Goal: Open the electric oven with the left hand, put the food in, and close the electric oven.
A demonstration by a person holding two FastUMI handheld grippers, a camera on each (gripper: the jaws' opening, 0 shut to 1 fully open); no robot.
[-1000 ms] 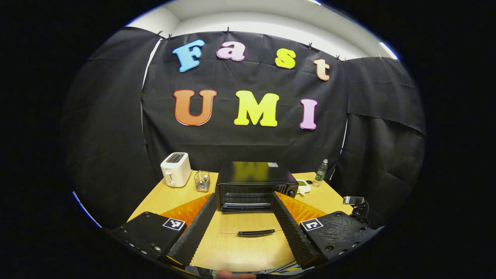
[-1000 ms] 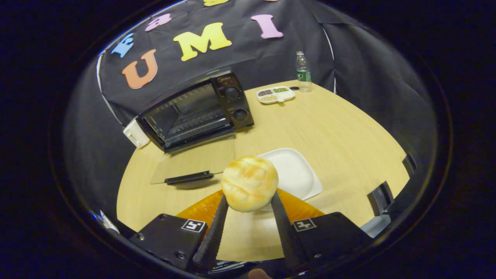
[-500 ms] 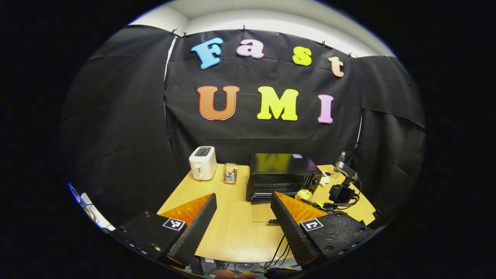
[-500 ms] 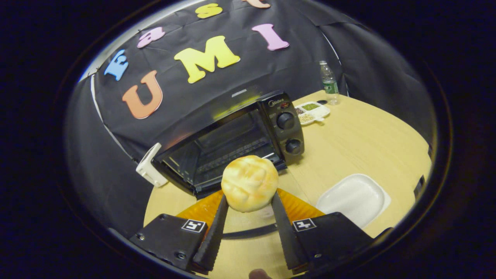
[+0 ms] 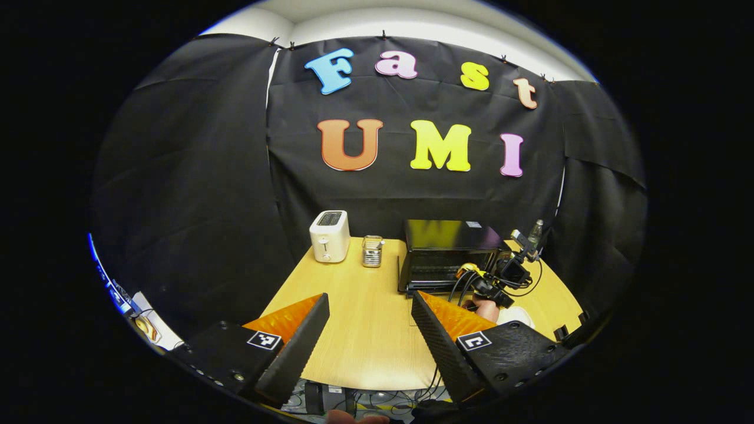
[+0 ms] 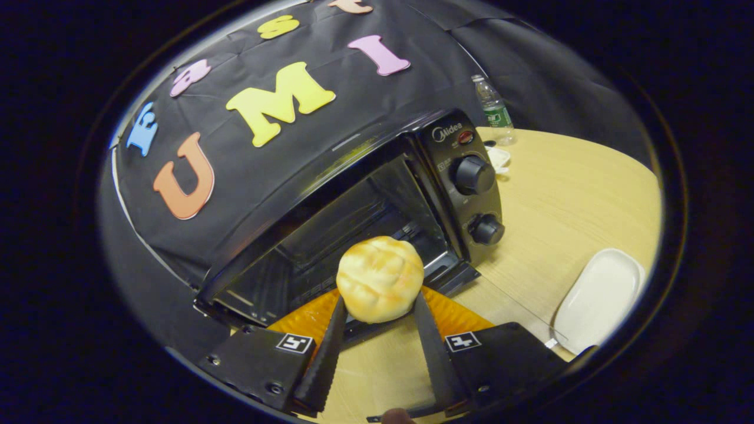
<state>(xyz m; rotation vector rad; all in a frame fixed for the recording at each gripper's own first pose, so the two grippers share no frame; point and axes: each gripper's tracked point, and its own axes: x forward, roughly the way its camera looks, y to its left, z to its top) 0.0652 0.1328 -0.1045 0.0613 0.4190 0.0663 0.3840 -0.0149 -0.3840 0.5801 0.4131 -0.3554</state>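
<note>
The black electric oven (image 6: 377, 176) stands close in front in the right gripper view, its door folded down flat onto the table and the dark cavity (image 6: 330, 235) with its wire rack showing. My right gripper (image 6: 380, 300) is shut on a round golden bun (image 6: 380, 280), held just before the cavity's mouth, above the lowered door. In the left gripper view, my left gripper (image 5: 370, 300) hangs open and holds nothing, well back from the oven (image 5: 447, 250) and to its left. That view also catches the right gripper (image 5: 500, 275) and a hand (image 5: 486, 307) at the oven's front.
A white toaster (image 5: 330, 235) and a glass jar (image 5: 372, 251) stand left of the oven on the wooden table (image 5: 353, 318). A white plate (image 6: 598, 297) lies at the right, and a water bottle (image 6: 493, 109) and a small dish (image 6: 498, 158) sit behind the oven's knobs (image 6: 471, 175).
My right gripper has carried the bun from over the plate up to the oven's mouth. My left gripper has drawn back and leftward from the oven, still open.
</note>
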